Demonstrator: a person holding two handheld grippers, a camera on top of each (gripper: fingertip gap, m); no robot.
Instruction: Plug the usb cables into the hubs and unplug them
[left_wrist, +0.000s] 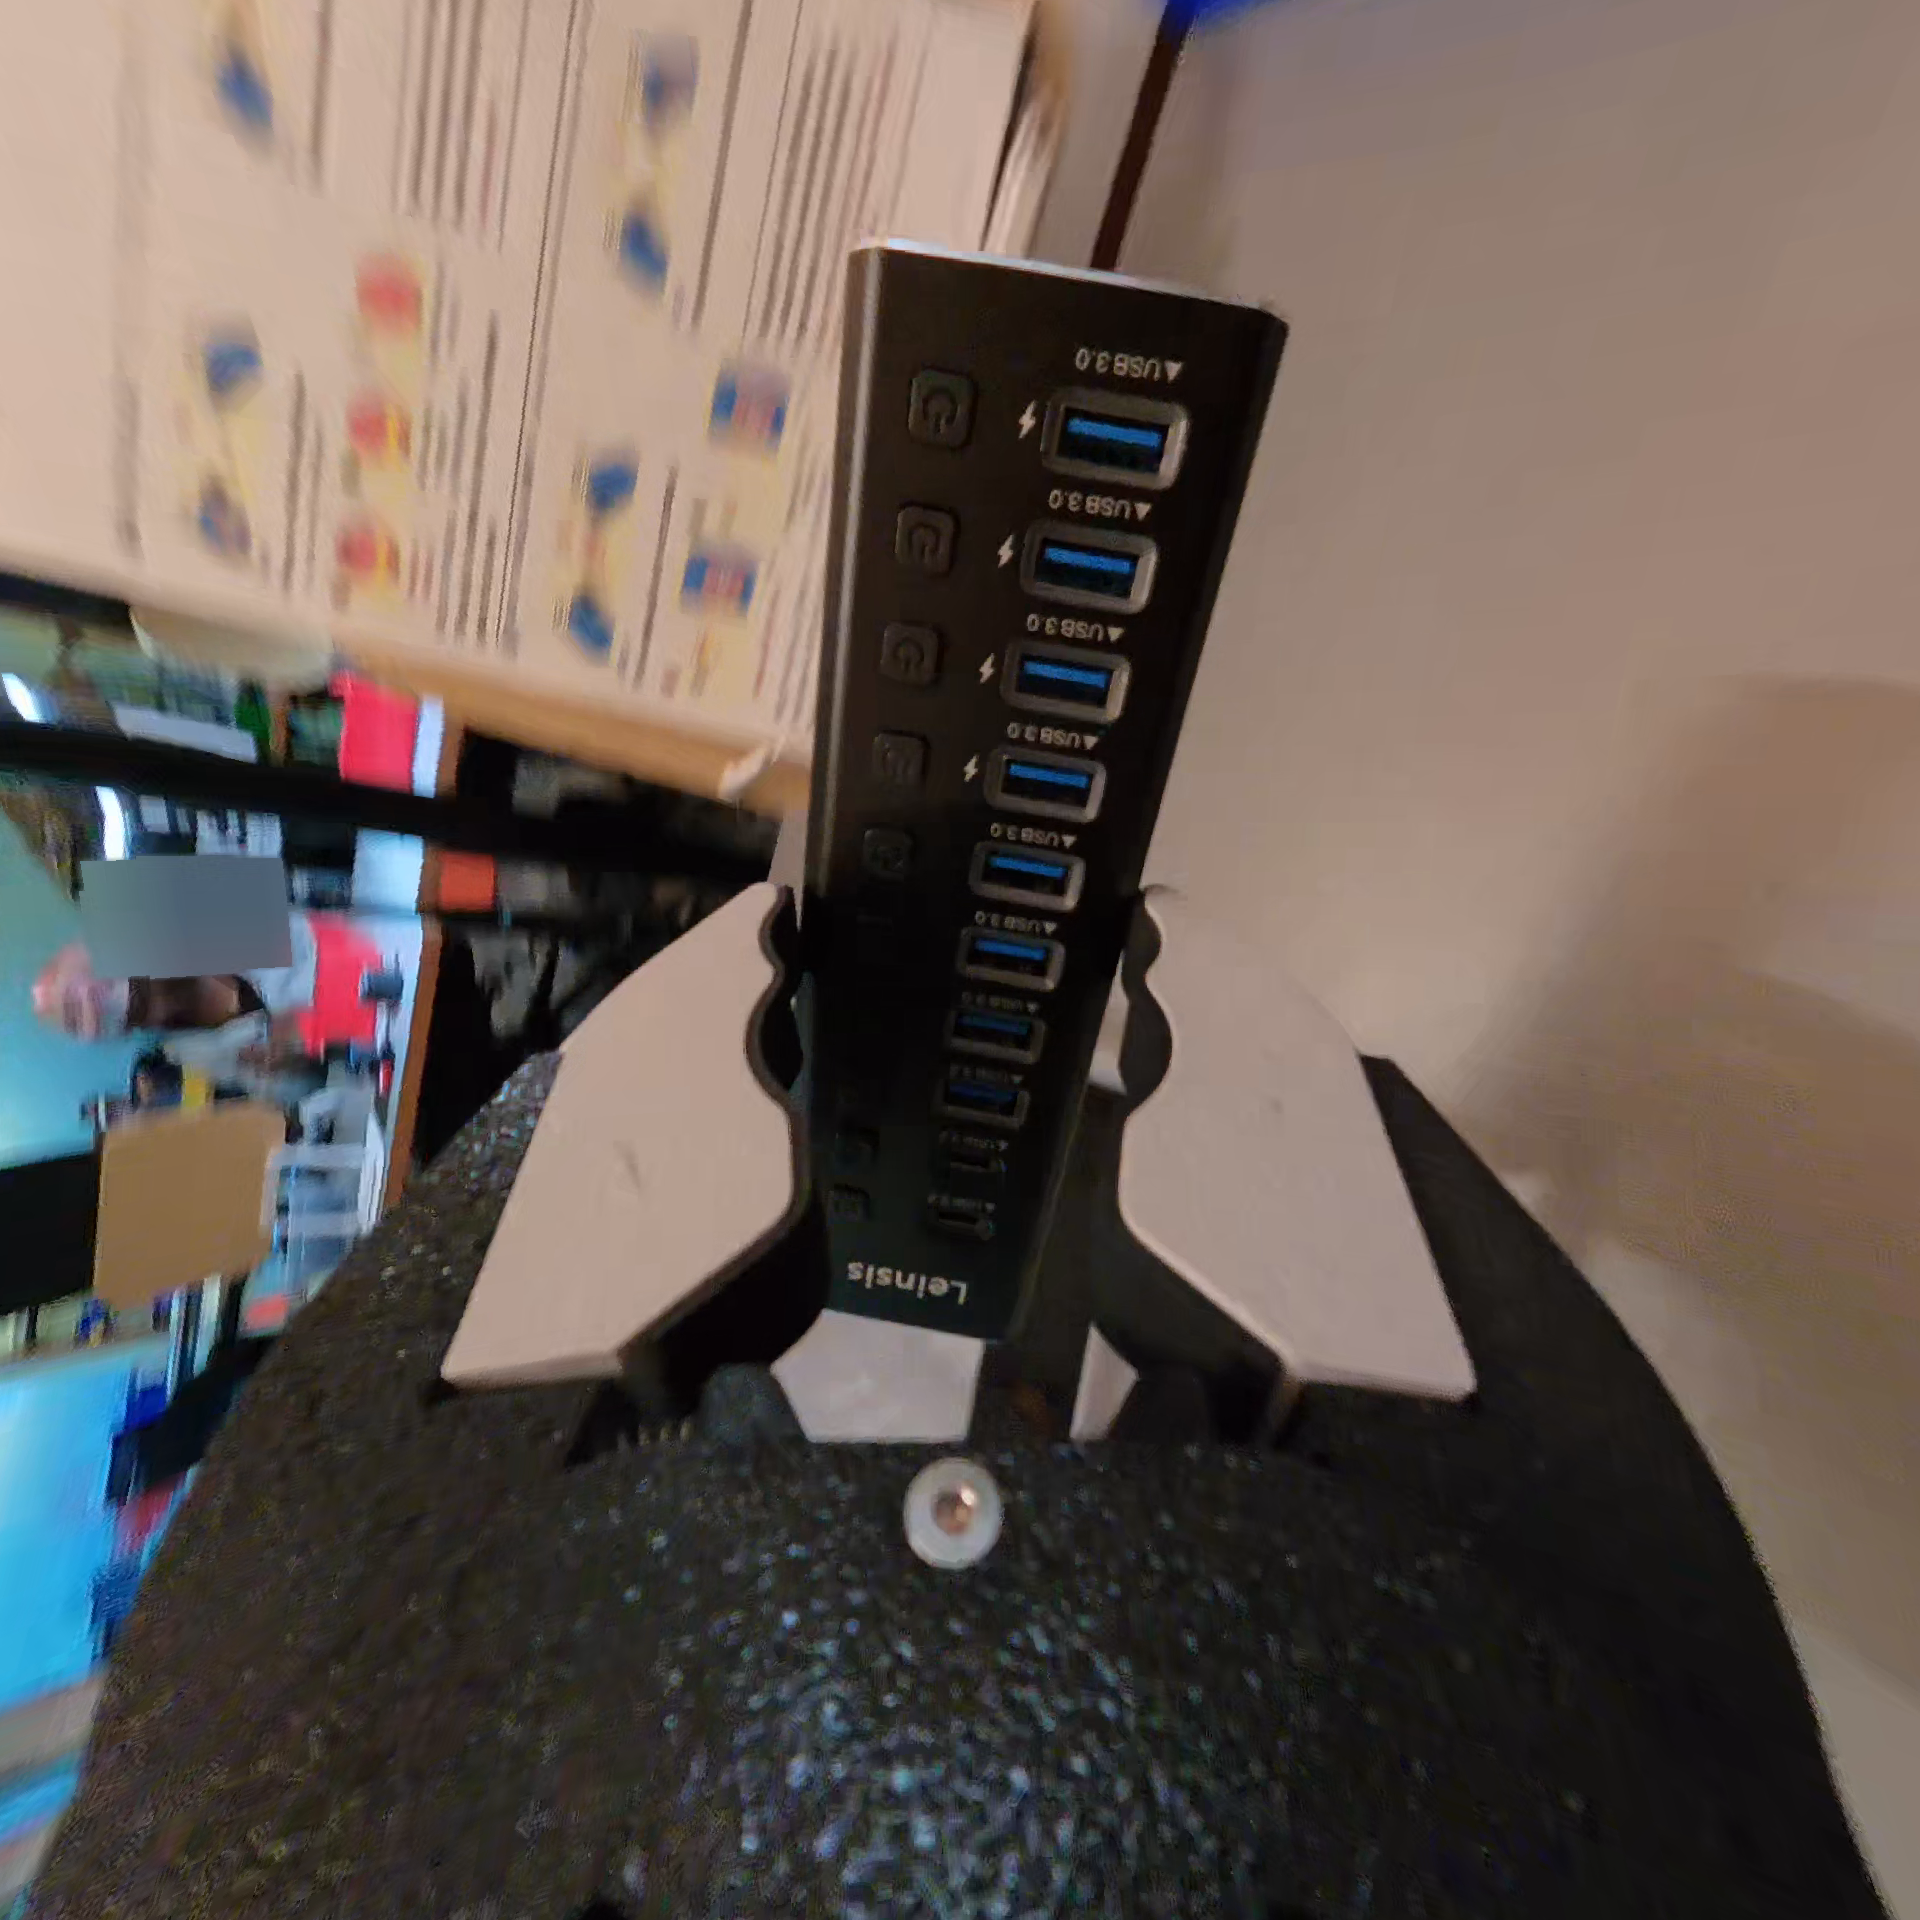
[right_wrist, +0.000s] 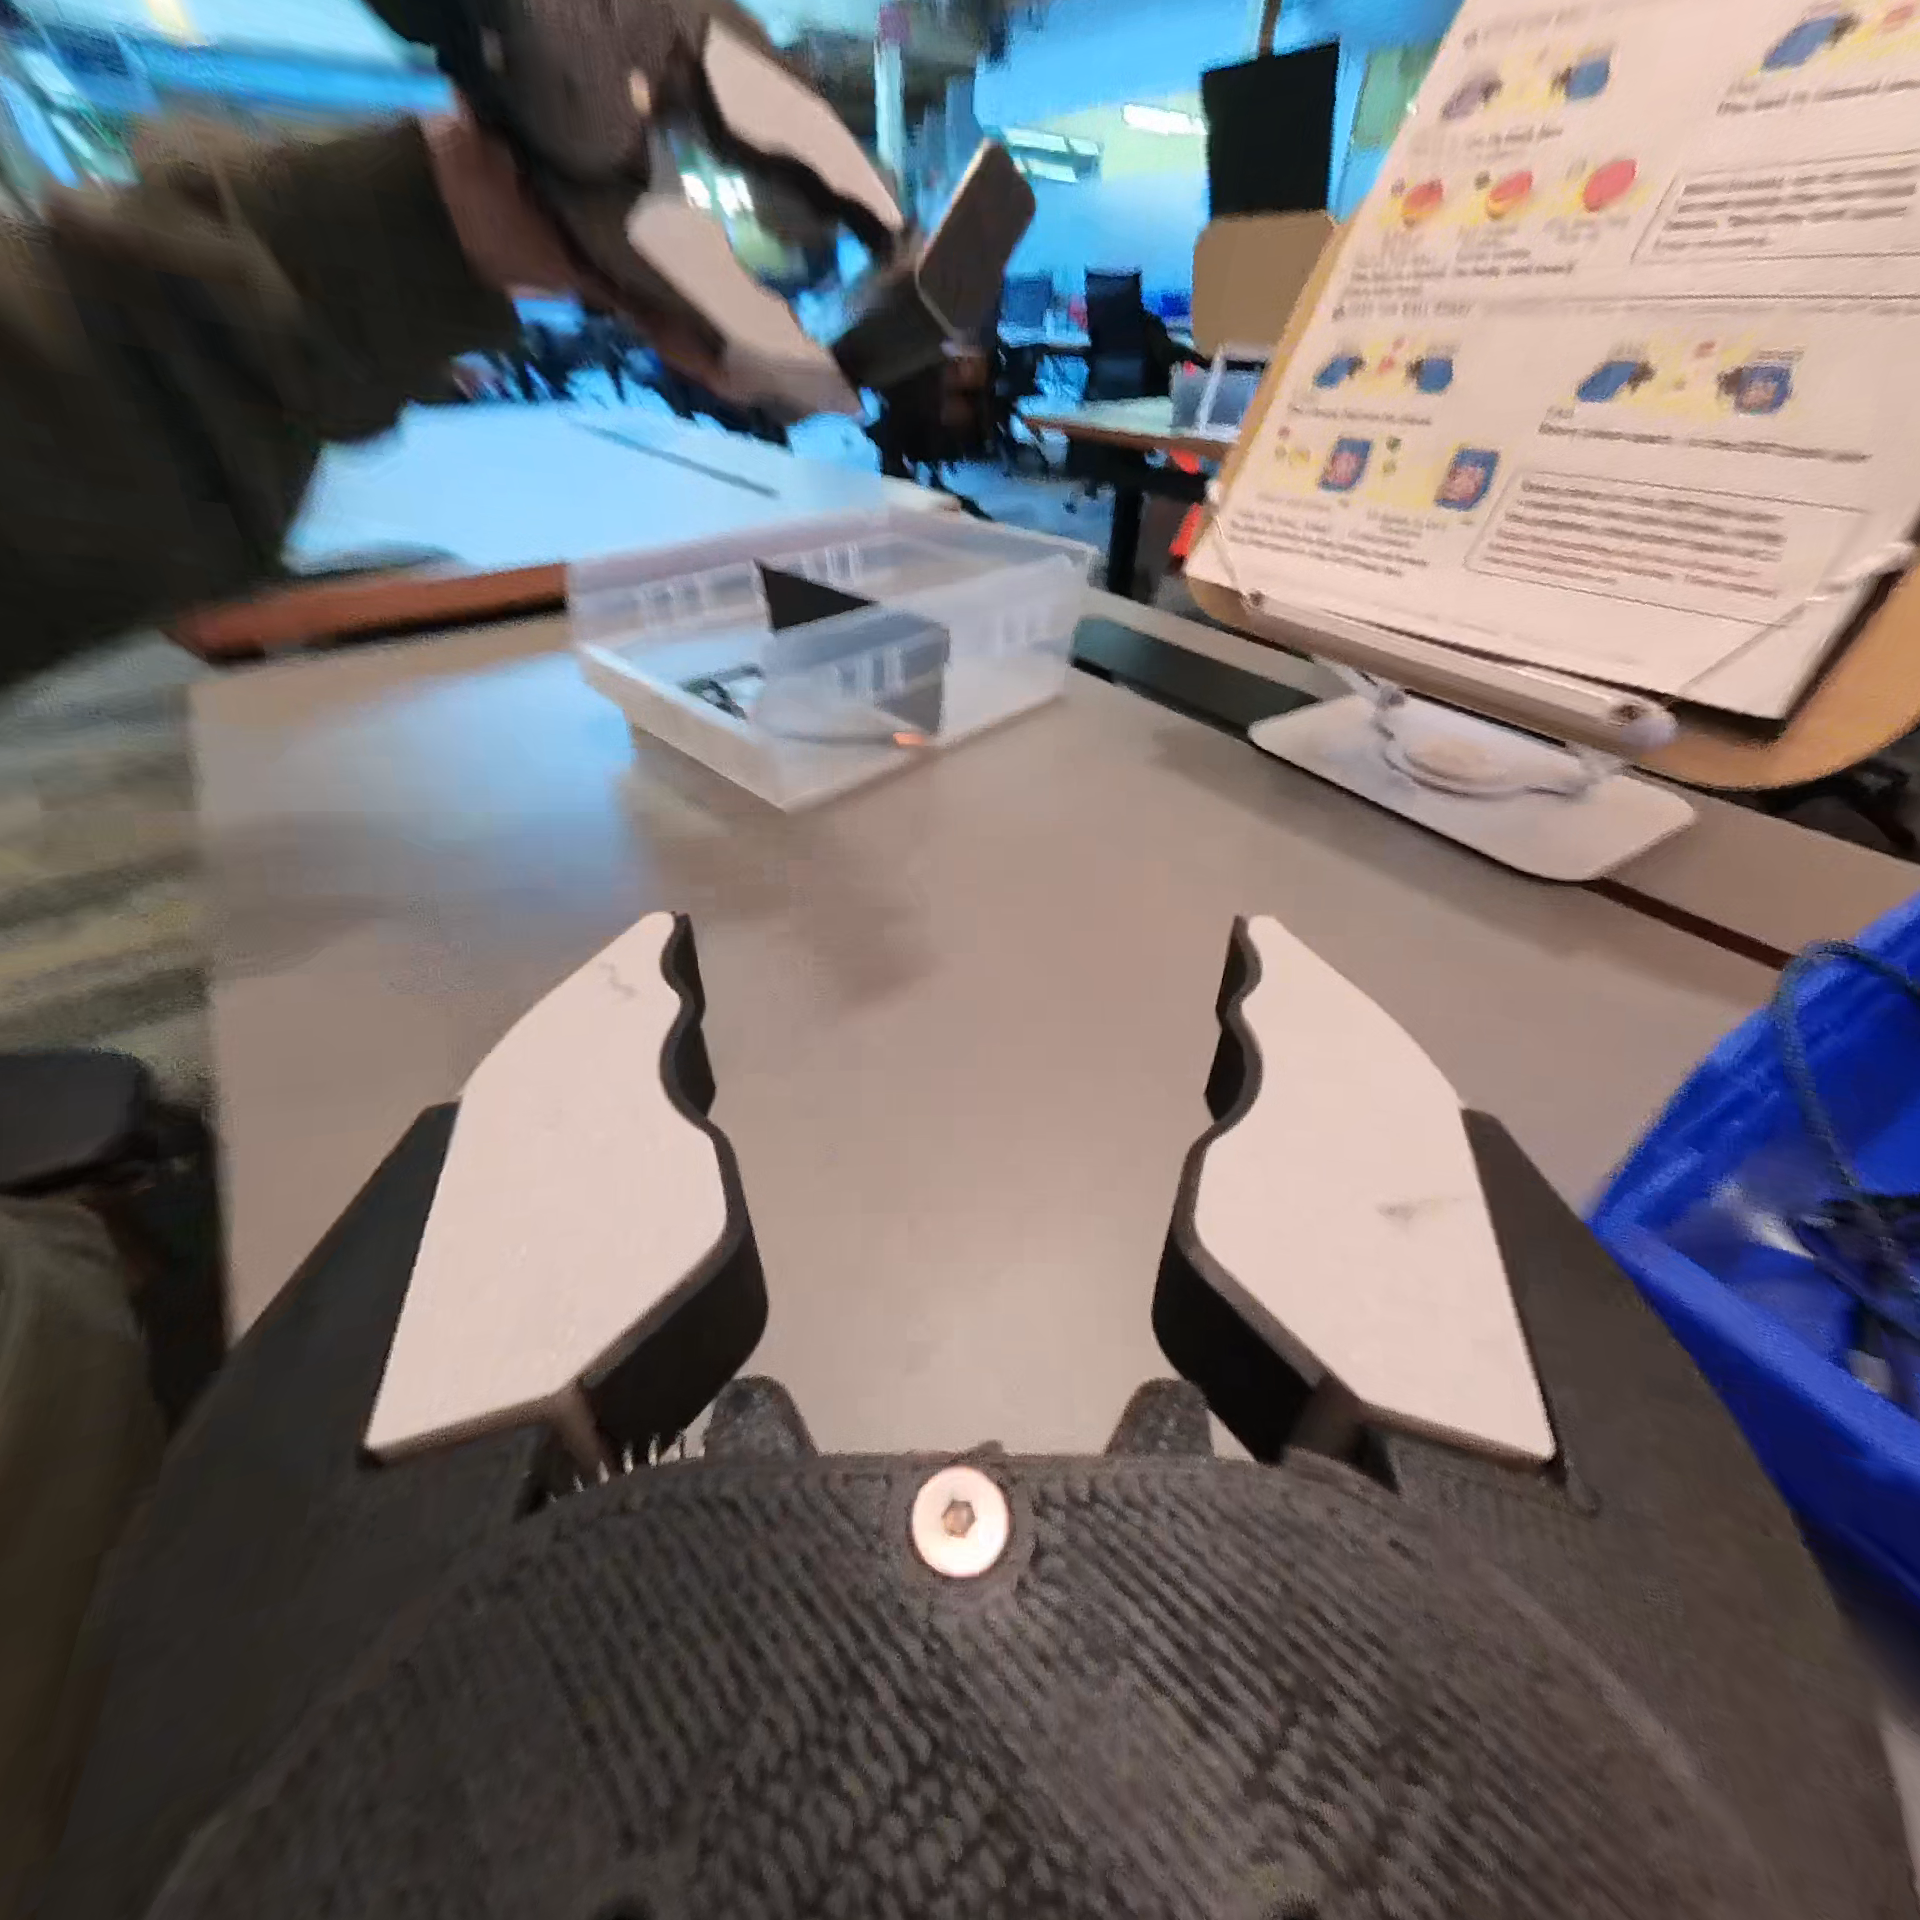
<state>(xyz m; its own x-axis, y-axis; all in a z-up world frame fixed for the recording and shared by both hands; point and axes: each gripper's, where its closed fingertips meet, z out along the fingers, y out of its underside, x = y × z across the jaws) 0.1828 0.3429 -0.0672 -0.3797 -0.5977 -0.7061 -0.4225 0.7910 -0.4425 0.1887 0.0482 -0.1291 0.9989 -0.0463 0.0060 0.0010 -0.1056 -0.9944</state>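
Note:
My left gripper (left_wrist: 961, 914) is shut on a long black USB hub (left_wrist: 1039, 644) and holds it up in the air. The hub's row of blue ports faces the camera, and a dark cable (left_wrist: 1138, 135) leaves its far end. In the right wrist view the left gripper (right_wrist: 883, 281) shows at the upper left, blurred, with the hub (right_wrist: 961, 260) in it. My right gripper (right_wrist: 961, 935) is open and empty, low over the grey table (right_wrist: 935, 862). No USB cable plug is clearly visible.
A clear plastic box (right_wrist: 831, 644) stands on the table ahead of the right gripper. A tilted board with printed sheets (right_wrist: 1579, 343) stands on a white base at the right. A blue bin (right_wrist: 1787, 1247) with dark cords is at the right edge. Tip to tip, the grippers are about 30 cm apart.

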